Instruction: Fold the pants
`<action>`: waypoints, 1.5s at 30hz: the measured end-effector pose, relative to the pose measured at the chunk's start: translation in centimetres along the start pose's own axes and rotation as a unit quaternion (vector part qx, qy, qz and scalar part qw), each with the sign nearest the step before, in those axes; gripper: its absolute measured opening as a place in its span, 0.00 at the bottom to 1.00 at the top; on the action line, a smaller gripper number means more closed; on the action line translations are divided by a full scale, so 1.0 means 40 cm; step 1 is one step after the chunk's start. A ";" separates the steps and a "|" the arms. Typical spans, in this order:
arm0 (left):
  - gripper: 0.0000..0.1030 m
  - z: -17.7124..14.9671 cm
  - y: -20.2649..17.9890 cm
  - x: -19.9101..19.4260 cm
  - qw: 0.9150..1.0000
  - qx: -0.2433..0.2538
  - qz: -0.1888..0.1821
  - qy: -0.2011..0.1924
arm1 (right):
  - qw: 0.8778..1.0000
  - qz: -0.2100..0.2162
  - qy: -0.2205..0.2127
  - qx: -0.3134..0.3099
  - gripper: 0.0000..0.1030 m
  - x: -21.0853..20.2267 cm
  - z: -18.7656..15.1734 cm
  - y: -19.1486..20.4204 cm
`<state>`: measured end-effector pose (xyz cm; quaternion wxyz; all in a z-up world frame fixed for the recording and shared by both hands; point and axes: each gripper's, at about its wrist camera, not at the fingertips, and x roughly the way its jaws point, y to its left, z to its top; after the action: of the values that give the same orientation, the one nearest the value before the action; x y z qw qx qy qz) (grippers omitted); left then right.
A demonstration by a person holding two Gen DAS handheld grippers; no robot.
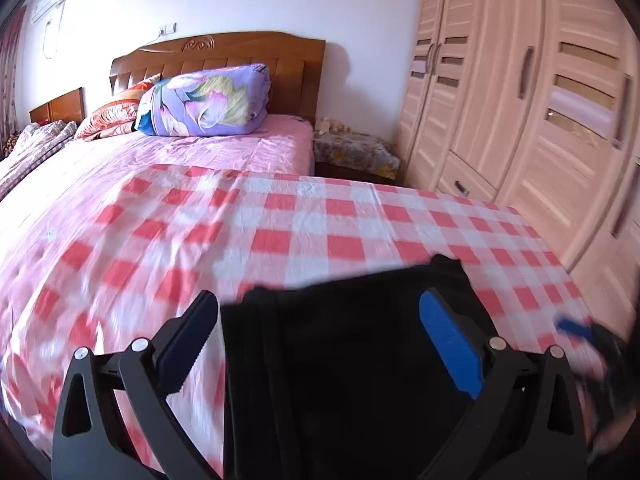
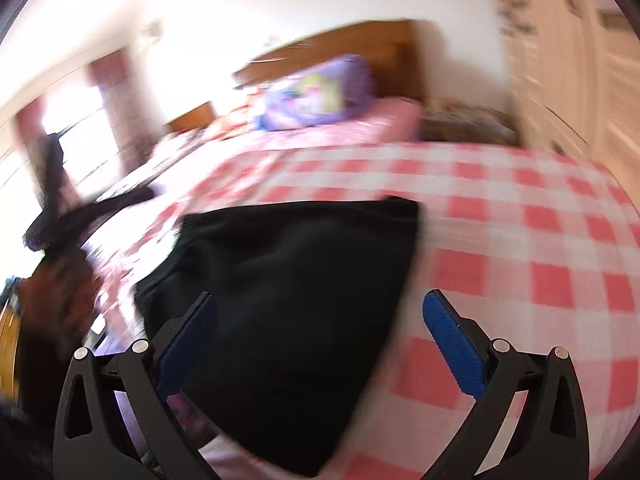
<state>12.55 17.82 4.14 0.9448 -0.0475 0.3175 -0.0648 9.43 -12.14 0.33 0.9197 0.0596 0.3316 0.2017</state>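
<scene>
Black pants (image 1: 352, 360) lie folded on the red-and-white checked cloth (image 1: 304, 236) at the near end of the bed. My left gripper (image 1: 320, 316) is open, its fingers spread over the pants' top edge, holding nothing. In the right wrist view the pants (image 2: 296, 300) form a dark folded slab on the checked cloth (image 2: 520, 240). My right gripper (image 2: 320, 316) is open over the pants' right part, holding nothing. The right wrist view is blurred by motion. The other gripper shows blurred at the right edge of the left wrist view (image 1: 592, 344).
A purple floral quilt roll (image 1: 208, 100) and pillows sit at the wooden headboard (image 1: 224, 56). A cream wardrobe (image 1: 520, 100) stands along the right. A covered bedside stand (image 1: 356, 152) sits beside the bed. A dark blurred shape (image 2: 60, 216) is at the left in the right wrist view.
</scene>
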 end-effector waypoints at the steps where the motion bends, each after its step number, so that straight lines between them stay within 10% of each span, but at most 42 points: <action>1: 0.98 -0.033 -0.008 -0.011 1.000 0.011 -0.004 0.008 | 1.000 -0.006 0.003 0.008 0.96 0.008 0.003 -0.007; 11: 0.98 -0.184 -0.021 0.095 0.993 0.063 0.041 0.095 | 0.986 -0.104 0.083 -0.095 0.96 0.203 -0.032 0.070; 16: 0.99 -0.216 0.029 0.105 0.994 0.020 -0.001 0.105 | 0.992 -0.064 0.101 -0.043 0.96 0.192 -0.043 0.016; 21: 0.98 -0.190 -0.017 0.059 0.994 0.056 0.041 0.090 | 0.993 -0.056 0.086 -0.058 0.96 0.128 -0.030 0.017; 29: 0.98 -0.072 -0.165 0.118 0.992 0.104 -0.013 0.070 | 0.983 -0.175 0.051 0.017 0.96 0.215 0.170 -0.174; 38: 0.98 -0.149 -0.197 0.234 0.986 0.108 -0.045 0.122 | 0.978 -0.142 0.136 -0.074 0.96 0.415 0.183 -0.148; 45: 0.99 -0.151 -0.186 0.240 0.985 0.106 -0.054 0.121 | 0.984 -0.159 0.080 -0.031 0.96 0.372 0.209 -0.154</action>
<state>15.77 8.72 -5.37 0.8942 0.0442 0.4179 -0.1543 27.16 -11.45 -3.42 0.9118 -0.0390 0.4031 0.0676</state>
